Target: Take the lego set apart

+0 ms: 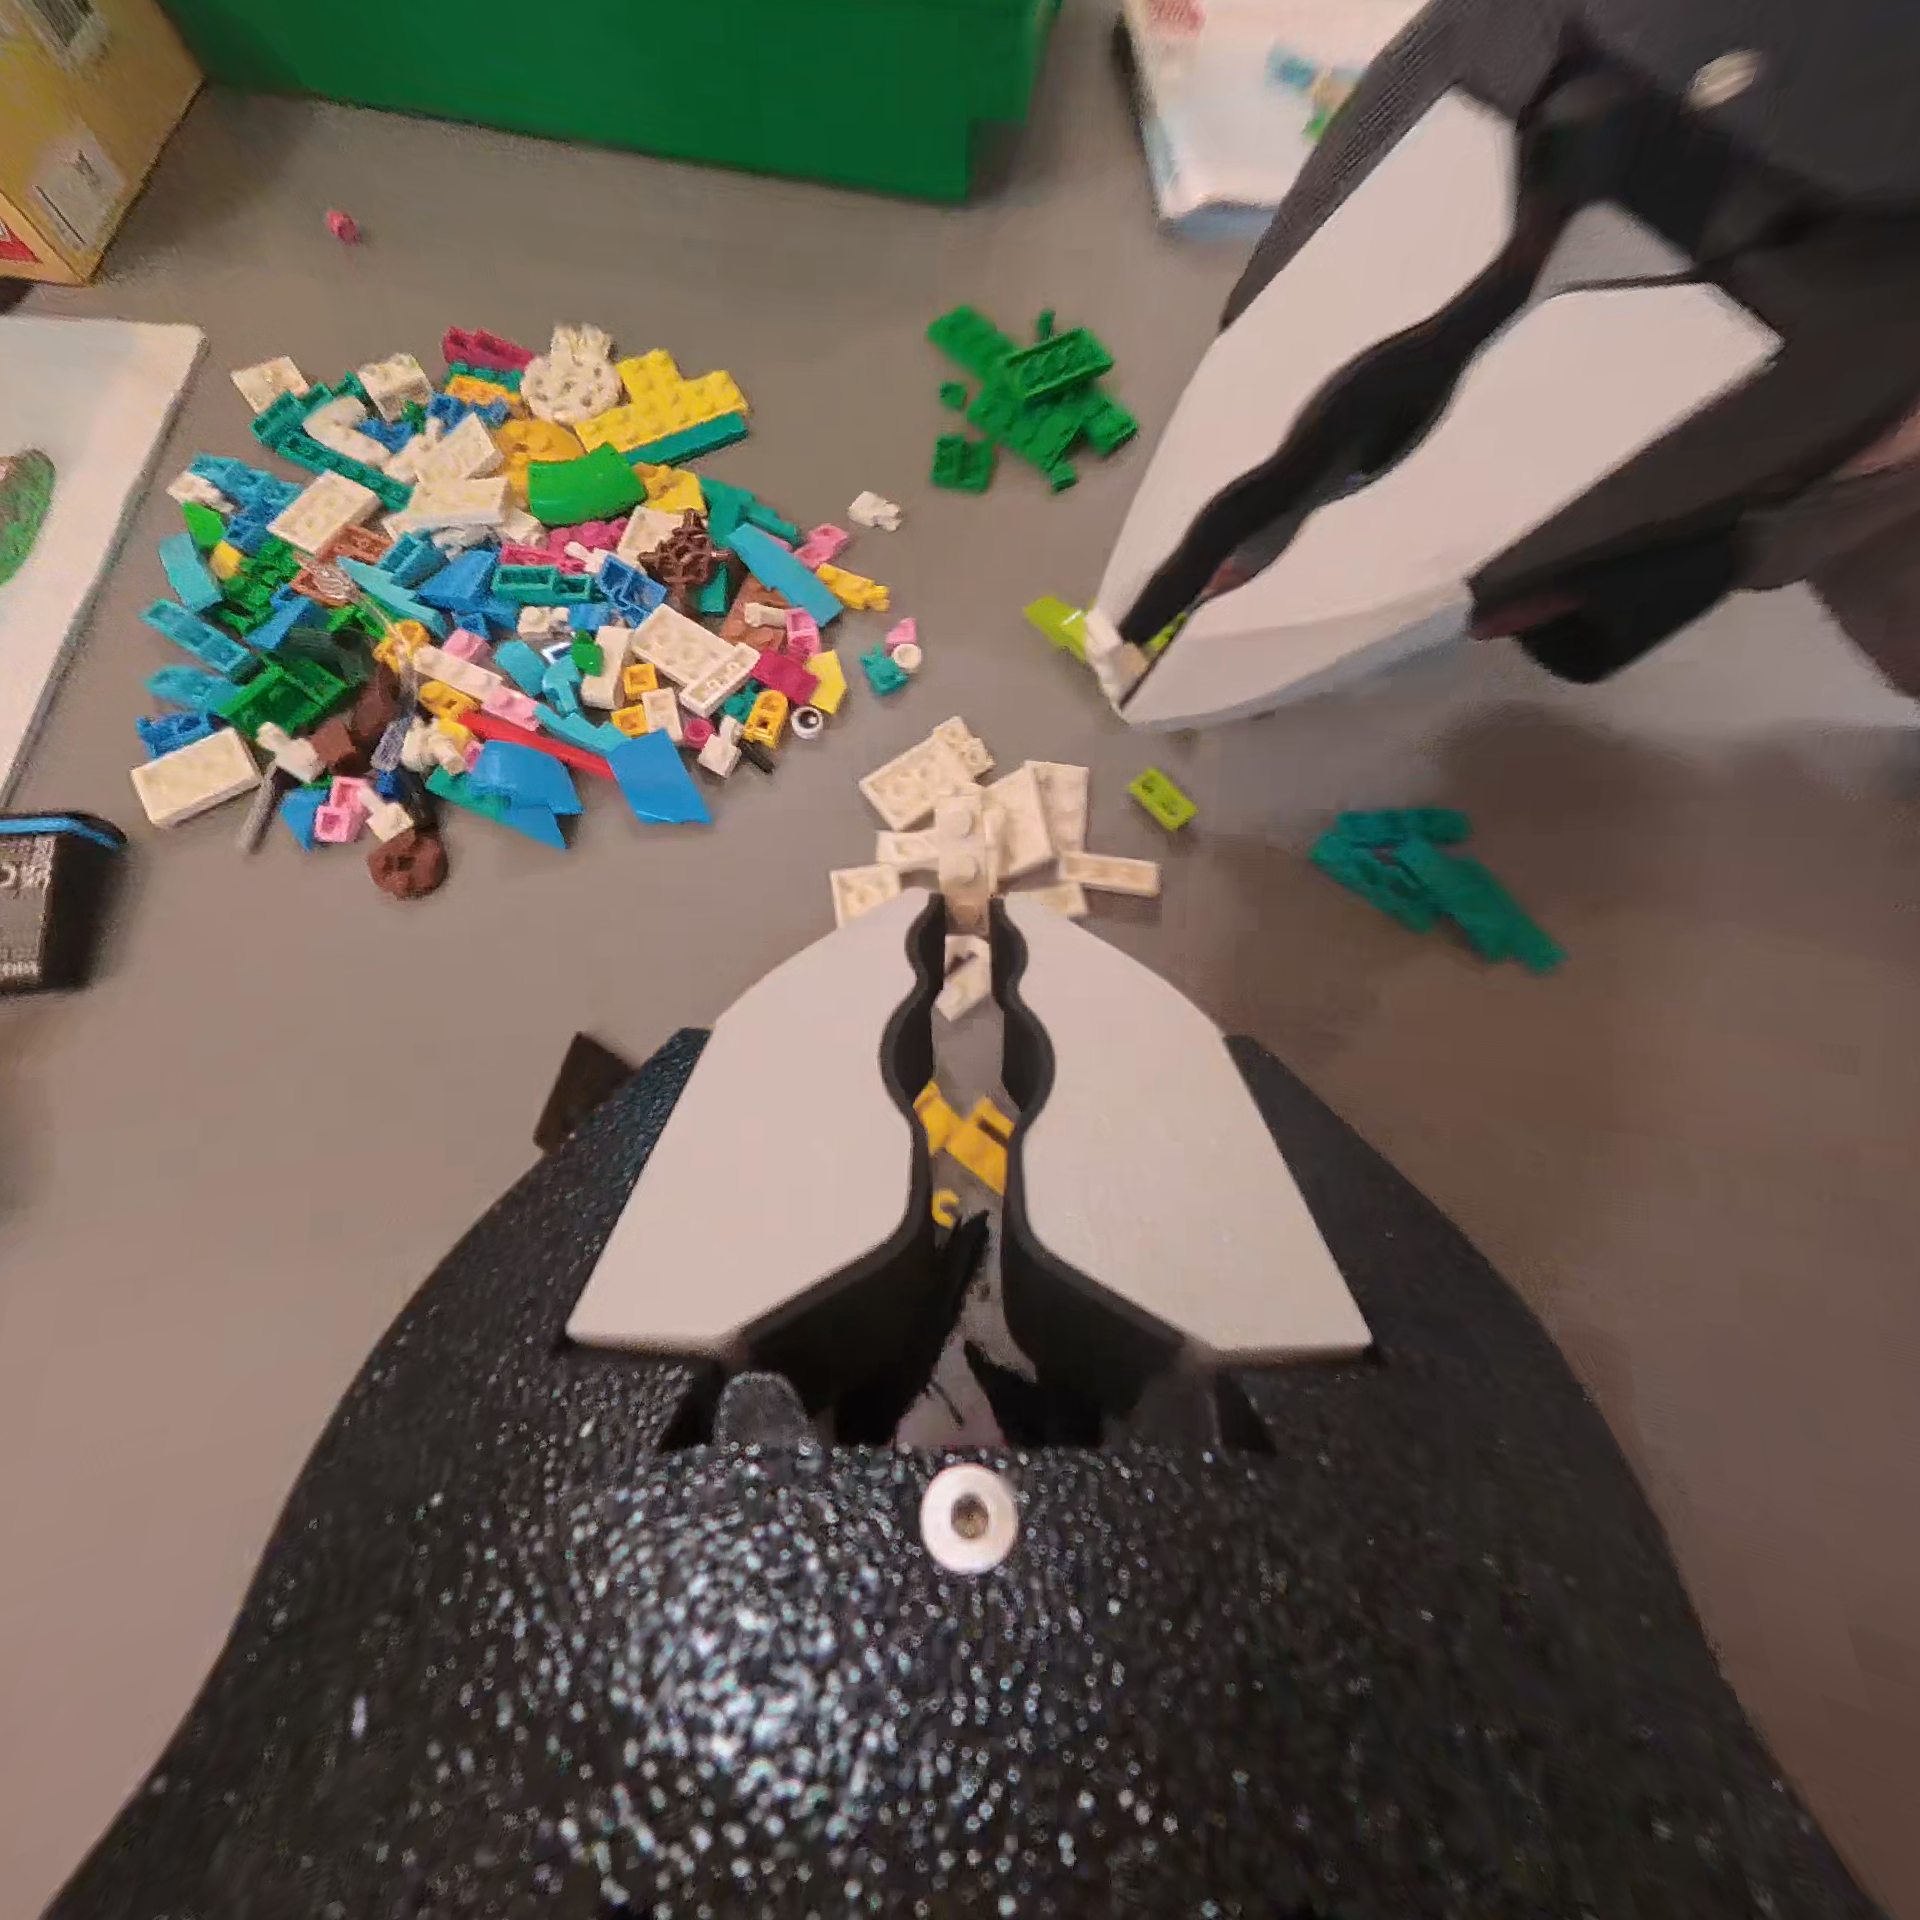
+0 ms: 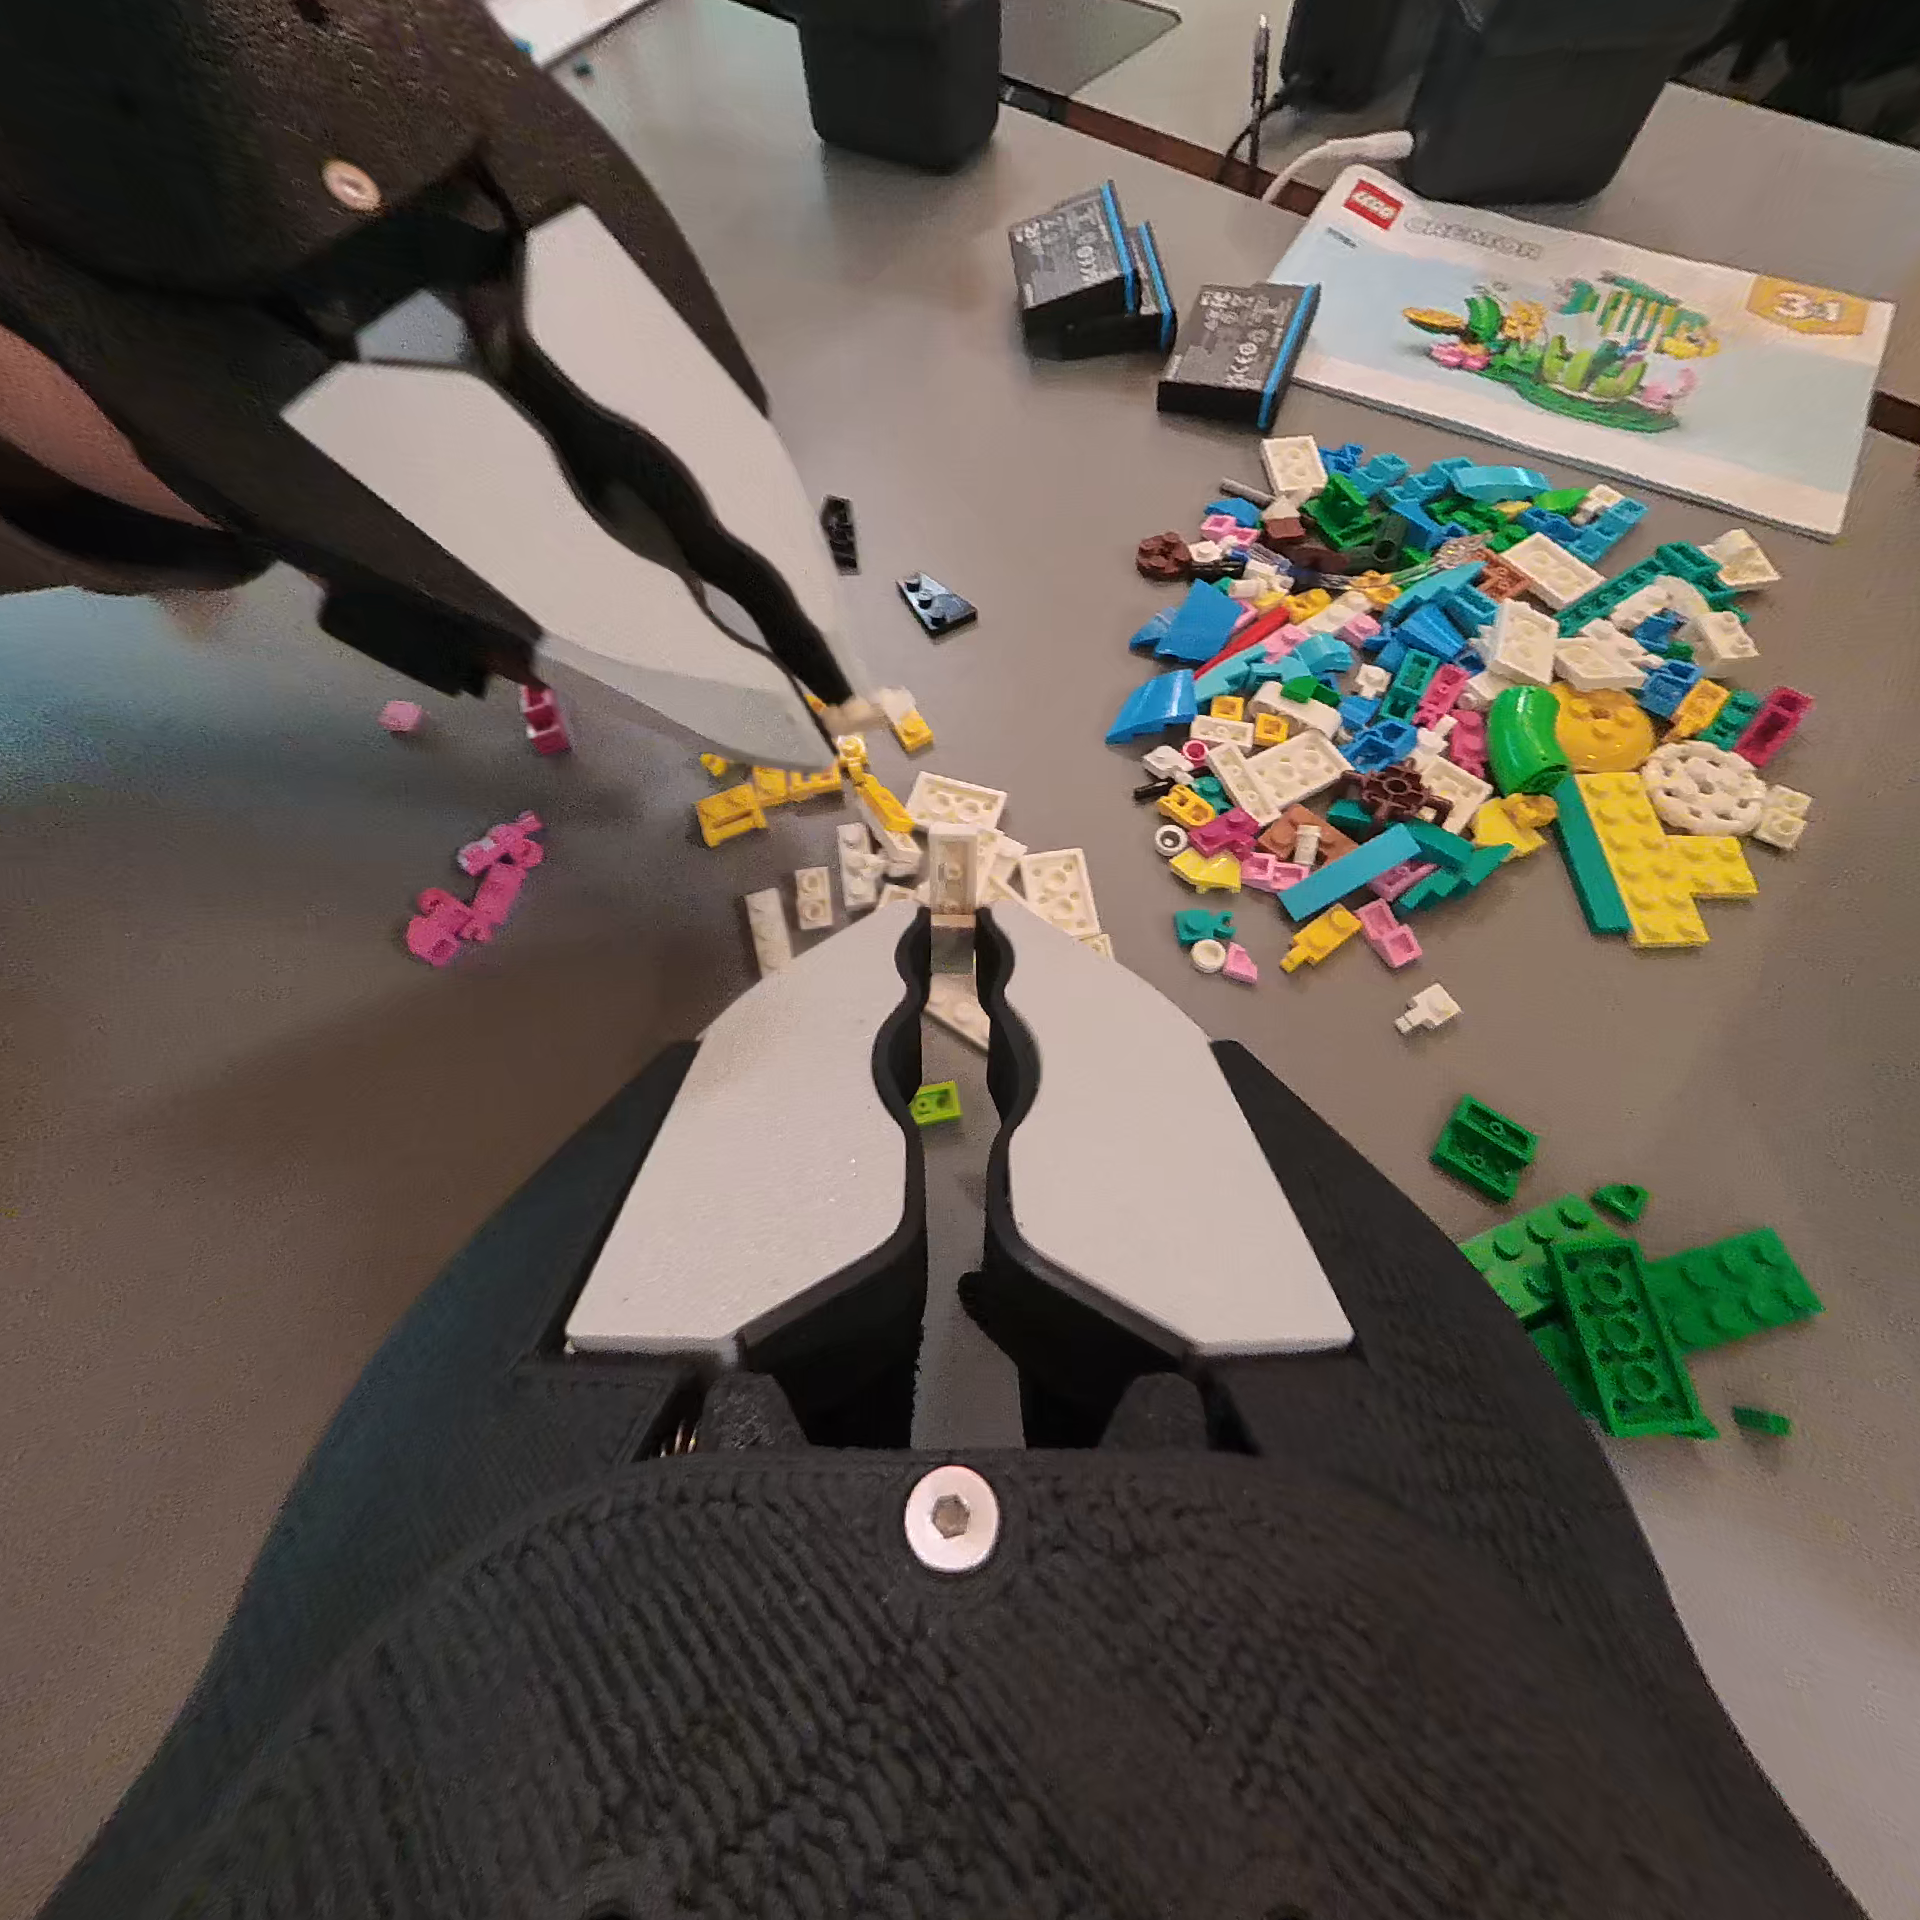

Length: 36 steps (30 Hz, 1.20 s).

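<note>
Plainly, most of the set is already apart: the big mixed pile (image 2: 1455,717) lies on the grey counter (image 2: 260,1091), and I place the rest relative to it. Just beside the pile, toward both grippers, sits a small white heap (image 1: 997,821). Beyond the heap lie green plates (image 2: 1621,1309), teal pieces (image 1: 1434,883), yellow bits (image 2: 758,795) and, farthest from the pile, pink bits (image 2: 473,888). A booklet (image 2: 1579,343) lies on the pile's far side.

The left gripper (image 1: 968,906) has its jaws clamped on a small white stud piece (image 1: 966,862) above the heap. The right gripper (image 2: 951,920) has its jaws clamped on another small white piece (image 2: 951,868); the left wrist view shows a lime piece (image 1: 1055,620) right at its tip.

The risk, as I judge it, lies in the tiny grips. Each piece is pinched only at the very tips, so a twist or a pull could flick it out and send it into the pile, where it would be lost among look-alikes. Whether the lime piece is attached I cannot tell; if it is, it may drop unnoticed. A low sweep could also scatter the sorted heap.
</note>
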### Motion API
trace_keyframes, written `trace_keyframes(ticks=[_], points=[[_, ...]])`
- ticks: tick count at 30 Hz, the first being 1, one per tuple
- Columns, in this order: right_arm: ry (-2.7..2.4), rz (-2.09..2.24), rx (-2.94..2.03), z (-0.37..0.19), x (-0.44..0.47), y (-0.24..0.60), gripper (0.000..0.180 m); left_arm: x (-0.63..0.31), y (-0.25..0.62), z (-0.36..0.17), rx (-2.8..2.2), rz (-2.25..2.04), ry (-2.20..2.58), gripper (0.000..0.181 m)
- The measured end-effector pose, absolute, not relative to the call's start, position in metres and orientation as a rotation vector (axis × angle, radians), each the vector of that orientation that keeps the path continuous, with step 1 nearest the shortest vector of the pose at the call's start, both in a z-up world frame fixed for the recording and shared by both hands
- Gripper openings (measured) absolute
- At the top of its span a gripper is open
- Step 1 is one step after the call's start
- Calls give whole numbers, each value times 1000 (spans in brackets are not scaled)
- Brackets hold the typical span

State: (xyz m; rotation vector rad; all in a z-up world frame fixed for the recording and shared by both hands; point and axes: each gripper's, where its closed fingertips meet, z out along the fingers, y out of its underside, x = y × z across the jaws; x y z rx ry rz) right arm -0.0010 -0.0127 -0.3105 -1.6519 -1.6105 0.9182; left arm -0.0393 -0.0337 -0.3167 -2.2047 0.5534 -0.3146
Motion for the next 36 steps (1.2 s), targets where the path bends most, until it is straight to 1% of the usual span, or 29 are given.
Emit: trace_keyframes(ticks=[2, 3, 5, 7, 11, 15, 18, 20, 24, 27, 29, 31, 36], points=[[-1619, 890, -1654, -314, -1, -9, 6, -35, -20, -325, -2256, -300, 570, 8], [-1629, 872, -1654, -317, -1, -8, 6, -32, -15, -327, -2272, -302, 569, 11], [-1653, 824, -1650, -322, -1, -6, 6, -30, -7, -334, -2316, -312, 553, 24], [-1679, 790, -1635, -326, -1, -6, 6, -26, -3, -335, -2317, -361, 523, 23], [-1711, 769, -1550, -325, -10, -11, 6, -32, -4, -332, -2301, -376, 456, 30], [-1800, 572, -1354, -327, -20, -15, 23, -55, -19, -312, -2229, -299, 380, 28], [-1827, 435, -1244, -327, -21, -15, 28, -71, -48, -291, -2166, -272, 353, 24], [-1780, 420, -1227, -315, -16, -13, 28, -82, -77, -271, -2110, -257, 346, 24], [-1627, 670, -1259, -273, -3, -30, 27, -117, -153, -235, -2000, -174, 302, 24], [-1694, 960, -1259, -262, -2, -76, 26, -147, -212, -229, -1986, -135, 225, 30], [-1840, 1139, -1233, -267, -4, -117, 26, -162, -246, -240, -2025, -138, 159, 34], [-1993, 1228, -1184, -278, -9, -152, 25, -164, -272, -257, -2061, -191, 122, 33], [-2272, 1219, -1068, -313, -29, -211, 25, -158, -301, -299, -2171, -201, 122, 36]])
